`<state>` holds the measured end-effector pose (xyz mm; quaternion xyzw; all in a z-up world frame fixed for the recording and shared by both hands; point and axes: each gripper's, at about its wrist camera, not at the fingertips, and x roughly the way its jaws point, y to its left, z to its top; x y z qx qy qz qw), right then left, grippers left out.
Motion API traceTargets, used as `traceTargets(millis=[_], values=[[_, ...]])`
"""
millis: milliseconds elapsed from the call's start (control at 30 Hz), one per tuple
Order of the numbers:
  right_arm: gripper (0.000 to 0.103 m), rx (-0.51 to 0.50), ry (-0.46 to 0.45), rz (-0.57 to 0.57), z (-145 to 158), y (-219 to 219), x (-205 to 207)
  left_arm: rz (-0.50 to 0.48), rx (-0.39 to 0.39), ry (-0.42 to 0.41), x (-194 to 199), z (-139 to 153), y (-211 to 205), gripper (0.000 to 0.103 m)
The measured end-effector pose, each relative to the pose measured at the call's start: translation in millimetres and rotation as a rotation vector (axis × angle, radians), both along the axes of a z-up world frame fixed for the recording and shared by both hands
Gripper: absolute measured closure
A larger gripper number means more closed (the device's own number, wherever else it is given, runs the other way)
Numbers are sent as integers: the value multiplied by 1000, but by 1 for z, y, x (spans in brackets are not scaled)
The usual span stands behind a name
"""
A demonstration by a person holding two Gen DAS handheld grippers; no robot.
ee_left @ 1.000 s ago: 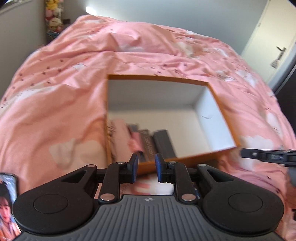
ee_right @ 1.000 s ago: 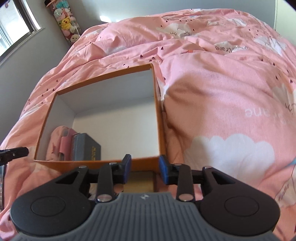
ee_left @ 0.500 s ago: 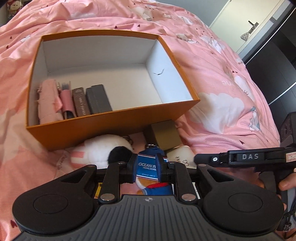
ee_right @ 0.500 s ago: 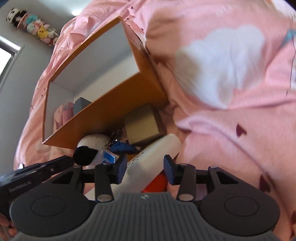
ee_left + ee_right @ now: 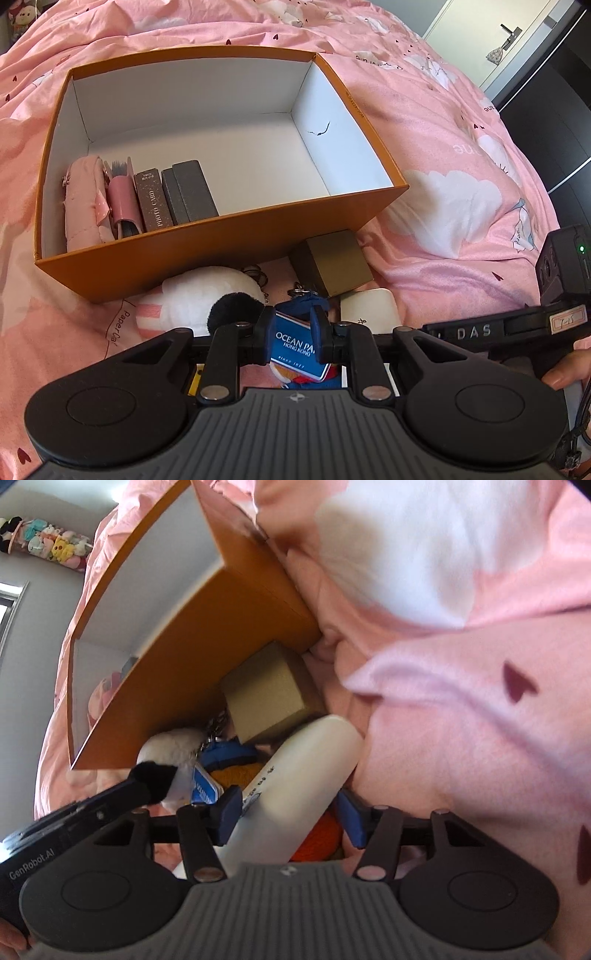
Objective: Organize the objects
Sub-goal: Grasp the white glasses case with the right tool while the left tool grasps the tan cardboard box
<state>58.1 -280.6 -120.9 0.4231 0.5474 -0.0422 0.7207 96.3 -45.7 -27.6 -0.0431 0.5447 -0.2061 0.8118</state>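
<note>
The white bottle lies on the bed just in front of the orange box. Its long axis runs diagonally in the right wrist view, rounded end up and to the right, beside the small tan box. It passes between the blue pads of the right tool, whose jaws have just been opening and now stand wide apart. The left pad is at the bottle's side; the right pad stands clear.

The left tool is narrowly parted over a blue tag printed with white letters, the tag showing between its pads; whether they press it I cannot tell. A white plush toy lies just beside.

A second ago both cameras faced the open box from higher up; now the clutter before it fills each view.
</note>
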Motion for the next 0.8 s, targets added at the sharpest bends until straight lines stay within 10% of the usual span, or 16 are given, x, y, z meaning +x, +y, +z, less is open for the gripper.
traceTargets(millis=[400,800], values=[[66,-93,-61,11,27,11,0,-42,-12,-4,5,-4,-14,81],[73,-373,-183,-38,79,-26,-10,36,-54,-13,35,-31,-42,58]])
